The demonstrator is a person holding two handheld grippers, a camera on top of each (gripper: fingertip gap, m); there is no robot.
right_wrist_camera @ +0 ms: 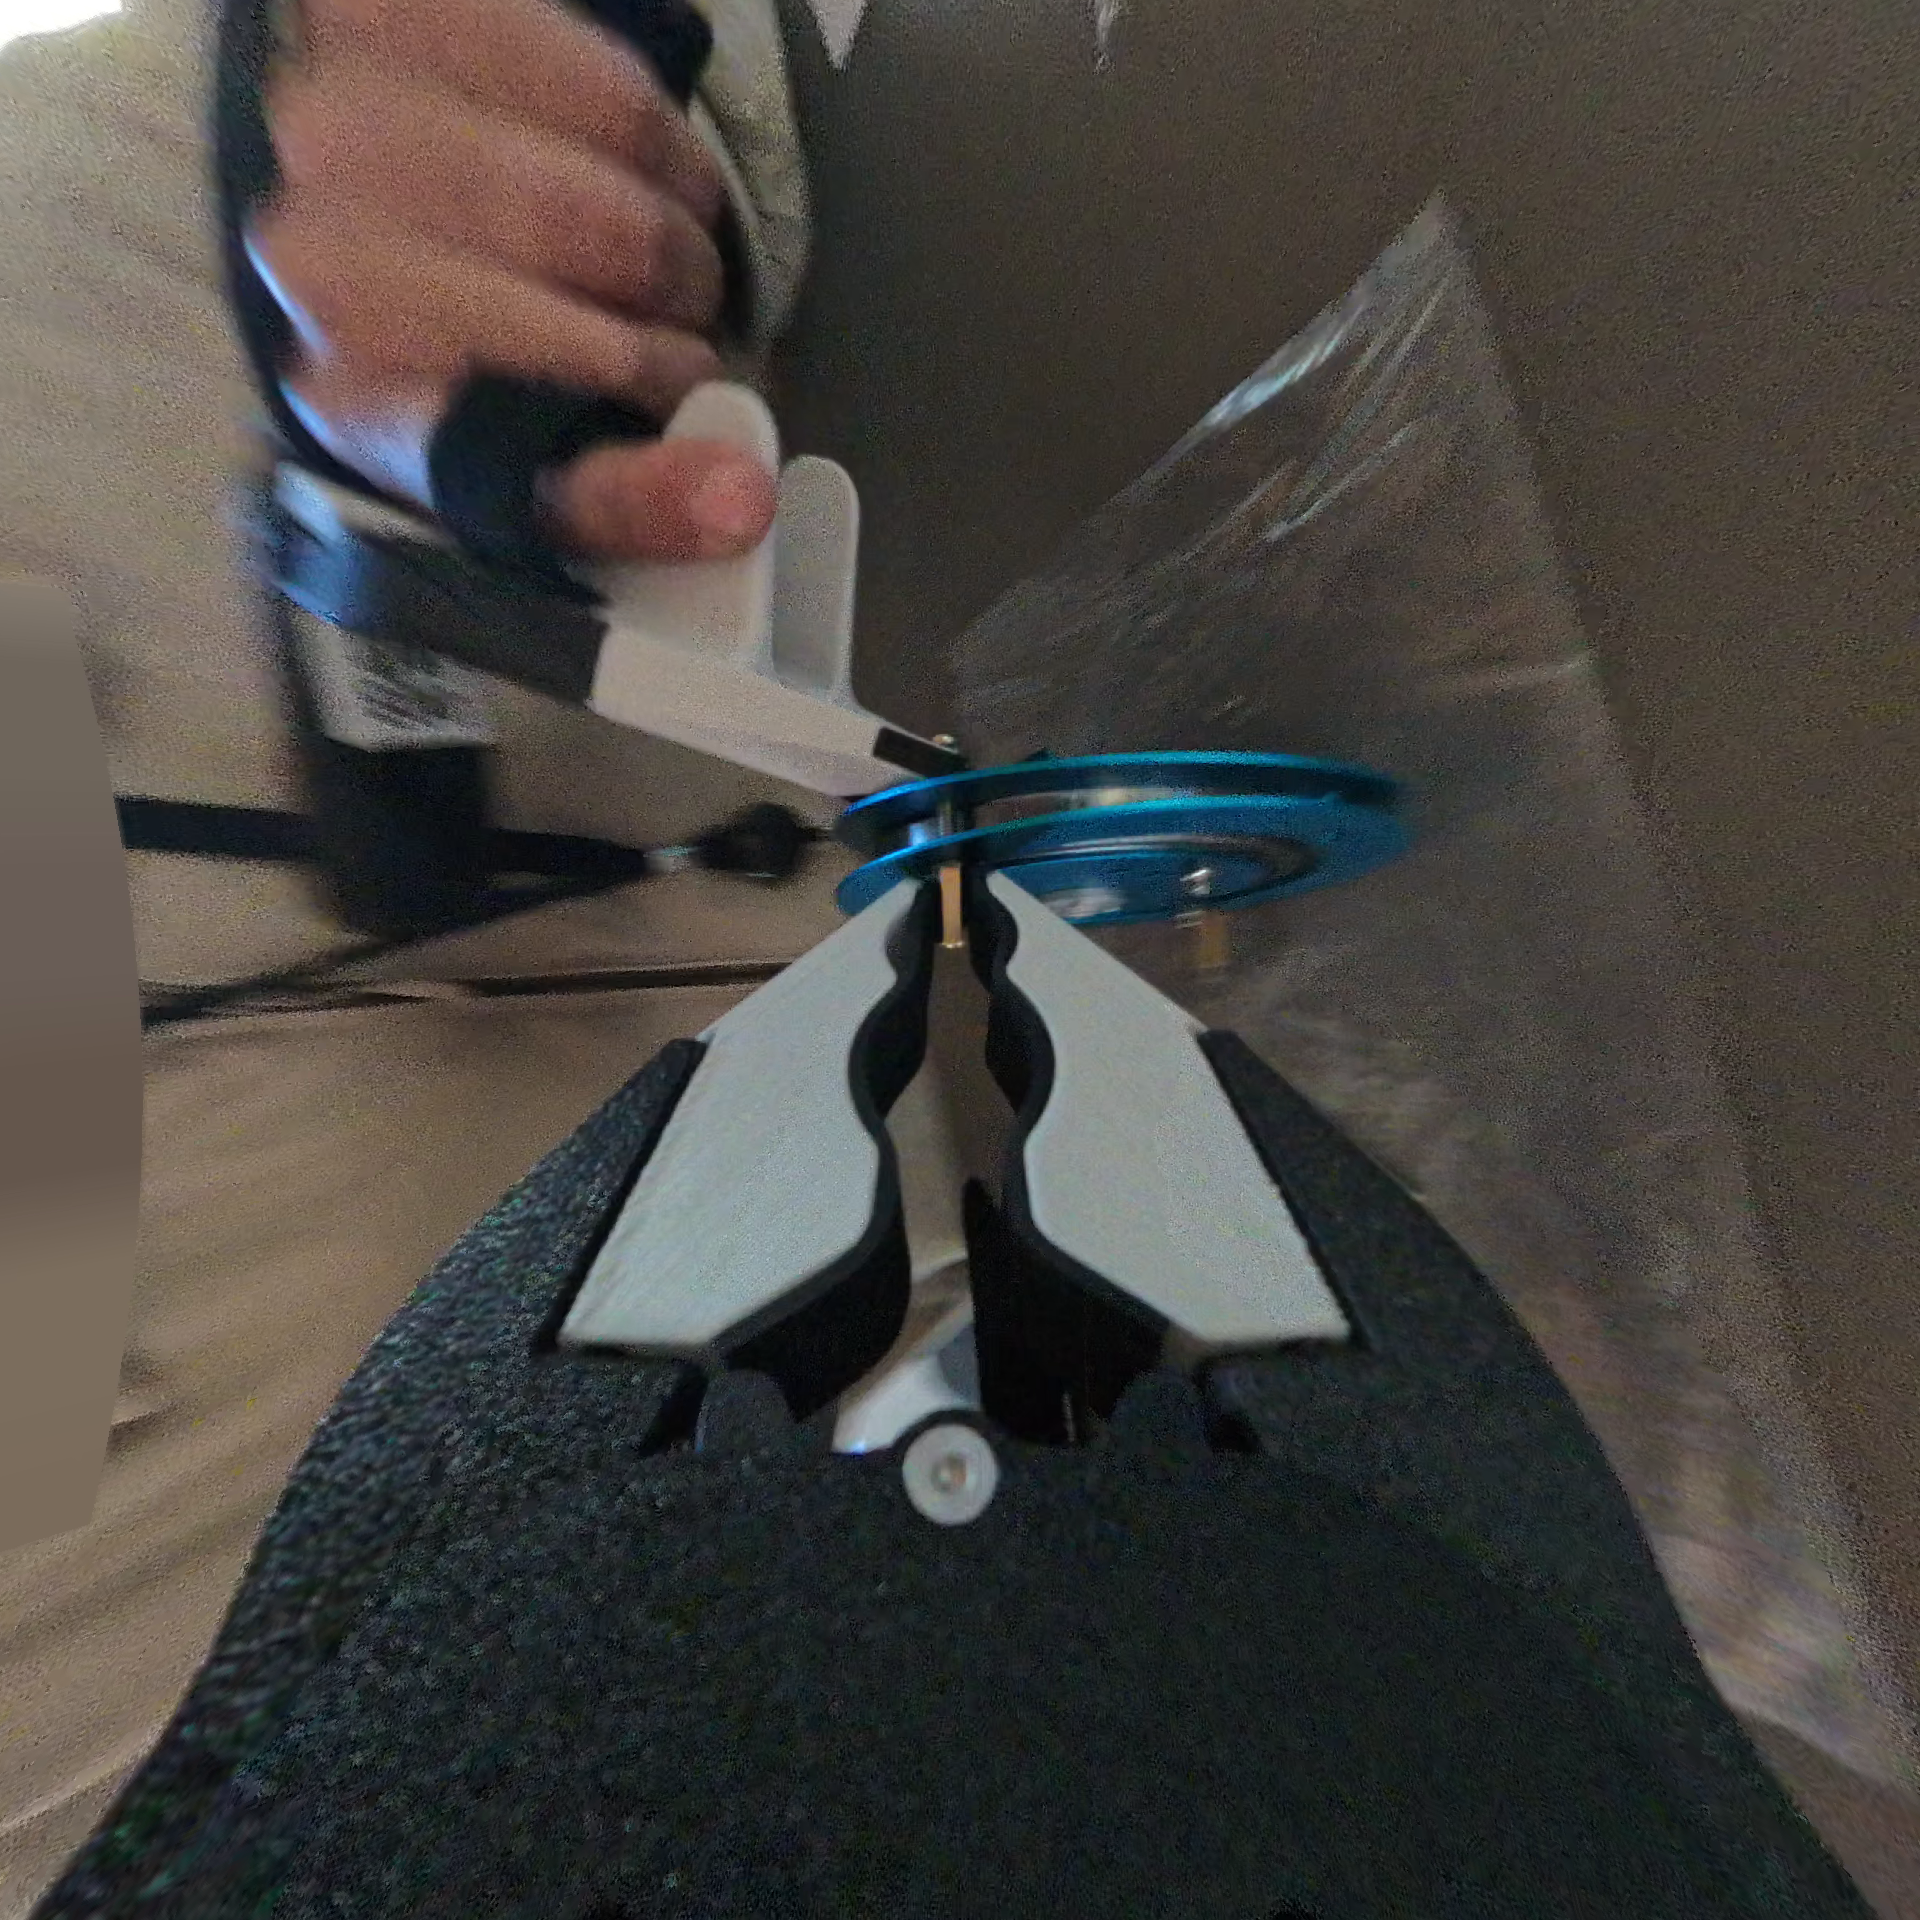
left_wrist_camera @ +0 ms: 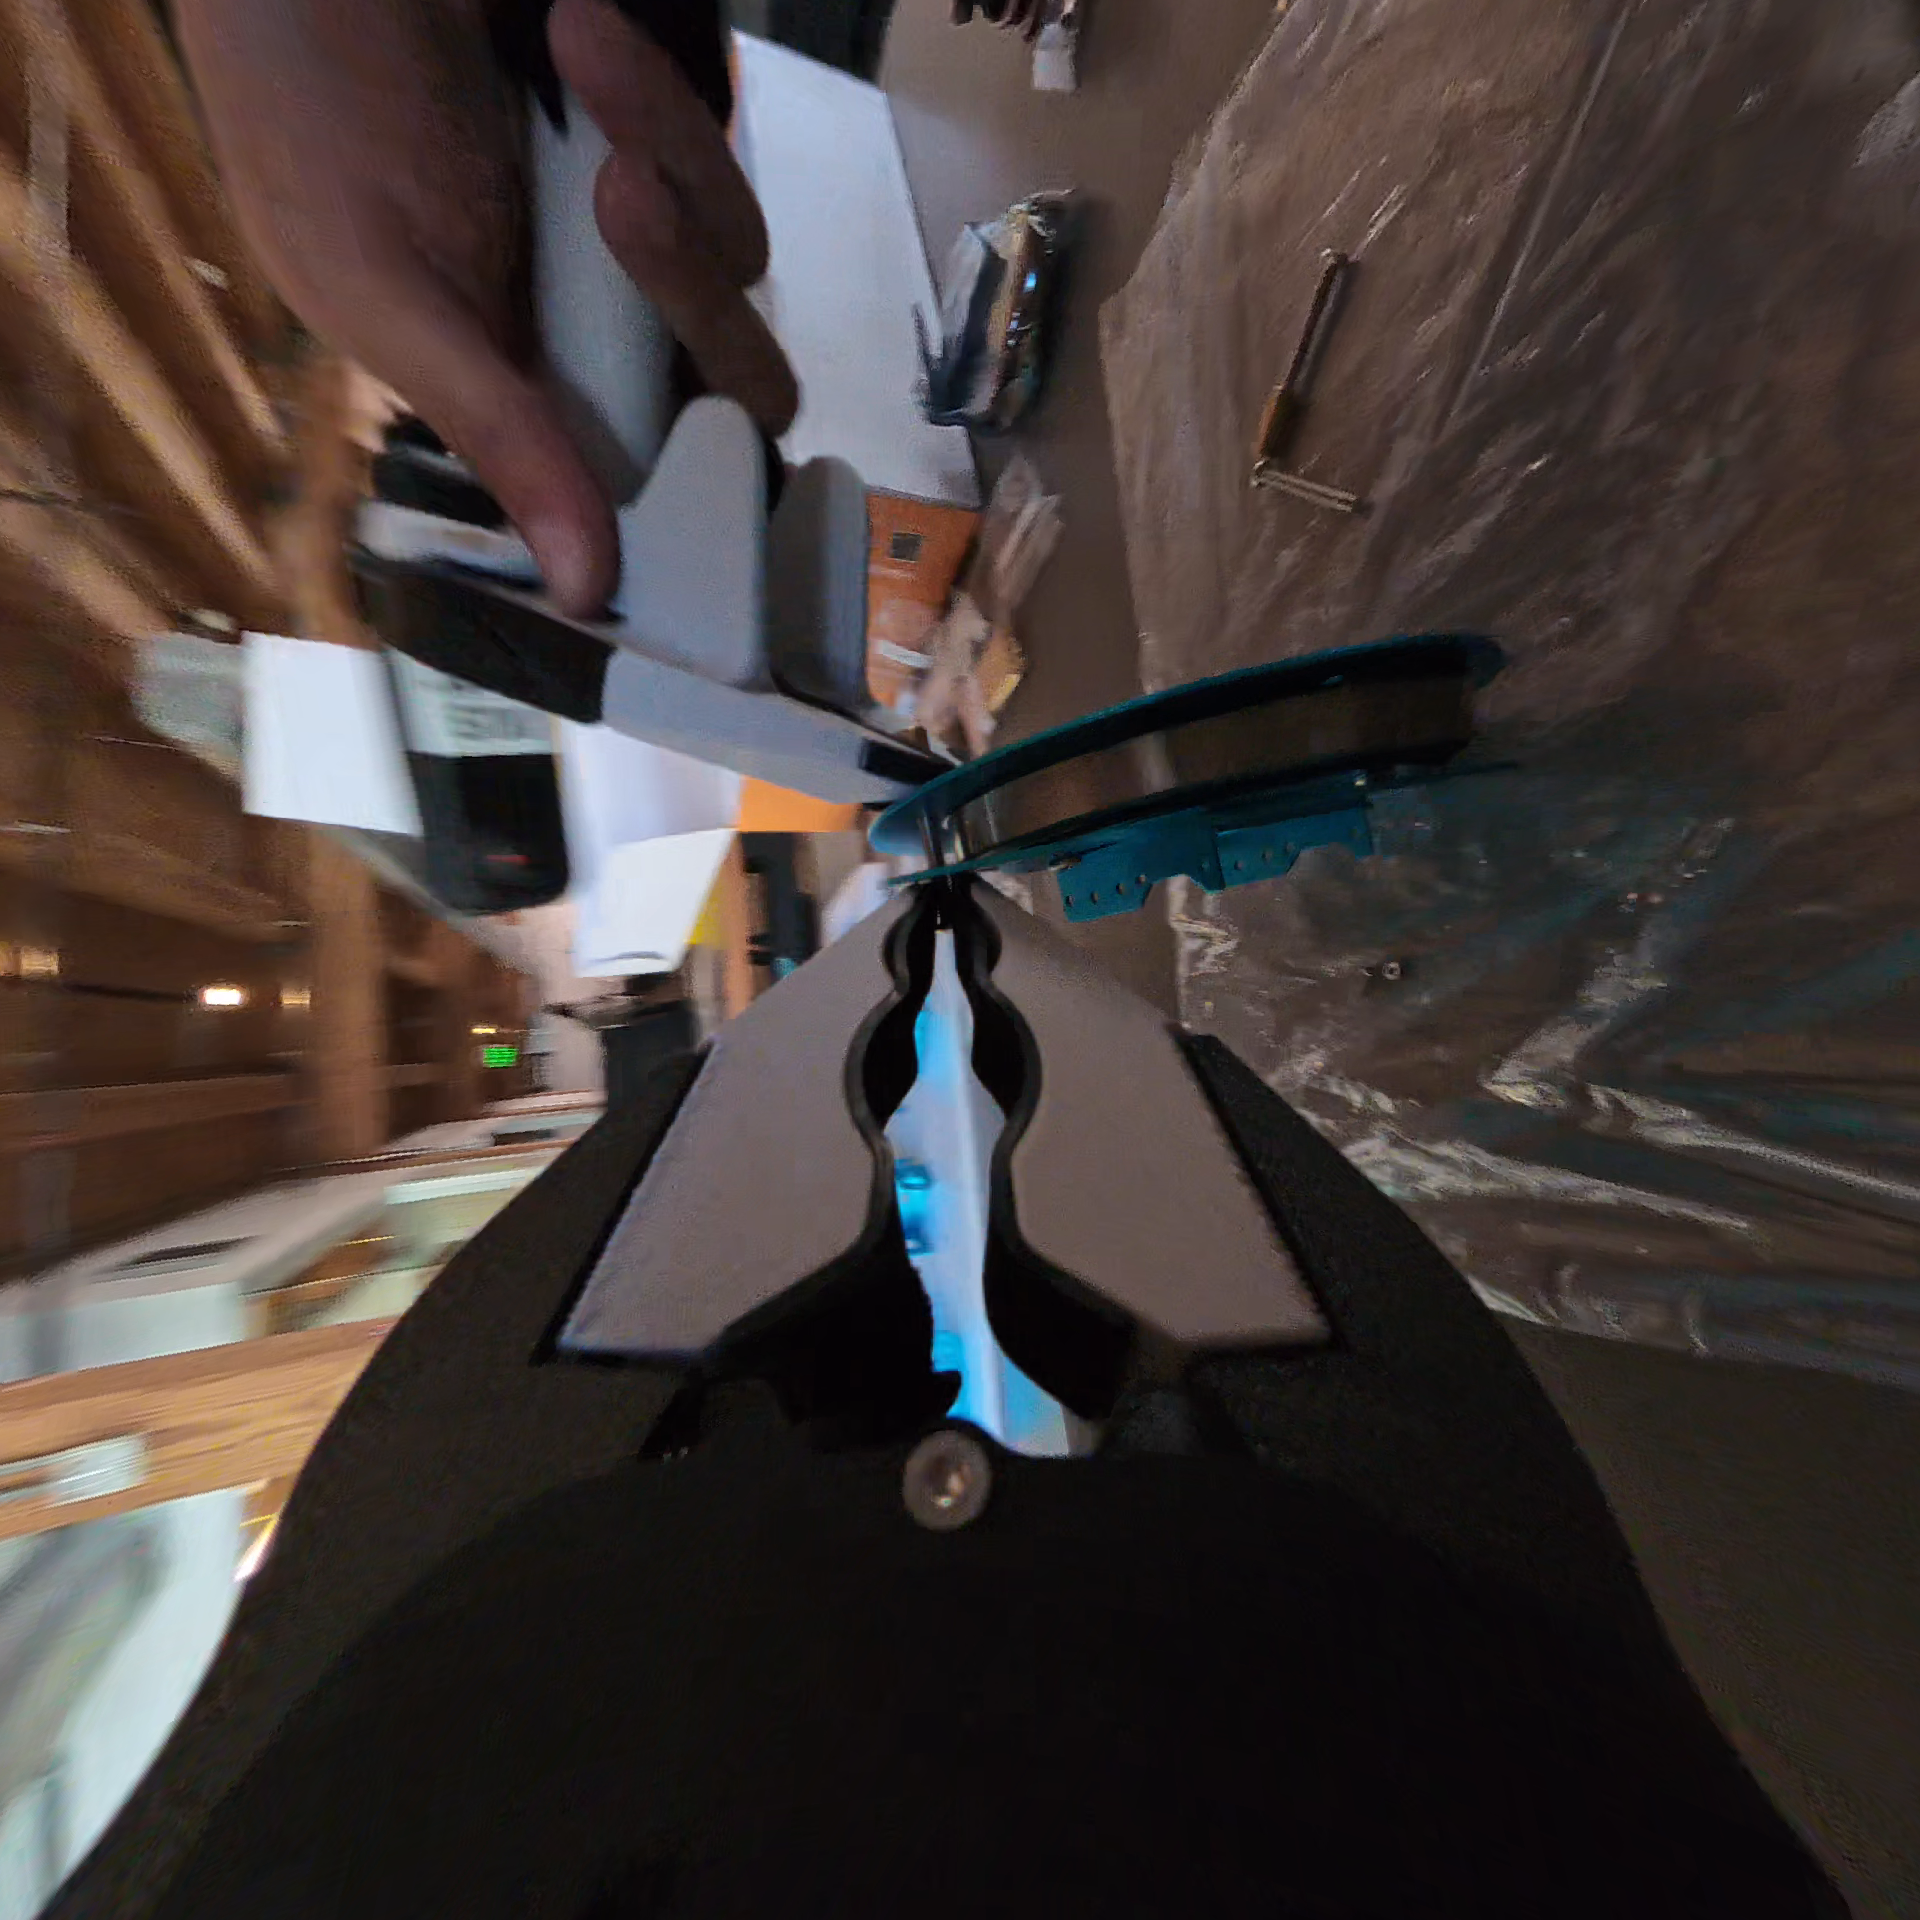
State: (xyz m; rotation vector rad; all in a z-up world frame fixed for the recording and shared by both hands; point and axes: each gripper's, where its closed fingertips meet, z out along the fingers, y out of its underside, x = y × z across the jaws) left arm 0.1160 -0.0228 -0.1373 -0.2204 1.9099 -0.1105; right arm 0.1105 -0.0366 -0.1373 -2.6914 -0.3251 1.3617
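Observation:
A blue assembly of two round metal plates (left_wrist_camera: 1195,727) stacked on short posts is held in the air, edge-on to both cameras. My left gripper (left_wrist_camera: 940,909) is shut on the near rim of the assembly at a post. The right gripper (left_wrist_camera: 902,767), held by a hand (left_wrist_camera: 416,260), meets the same rim from the upper left. In the right wrist view my right gripper (right_wrist_camera: 951,920) is shut on a small brass standoff (right_wrist_camera: 951,914) under the lower plate of the assembly (right_wrist_camera: 1132,842). The left gripper (right_wrist_camera: 914,750) and its hand (right_wrist_camera: 499,260) come in from the upper left.
A crinkled clear plastic sheet (left_wrist_camera: 1558,520) covers the surface behind the assembly. A brass-coloured tool (left_wrist_camera: 1299,384) lies on it. A shiny wrapped object (left_wrist_camera: 1003,312) and an orange and white box (left_wrist_camera: 914,582) lie farther off. A blue bracket (left_wrist_camera: 1216,862) hangs under the plates.

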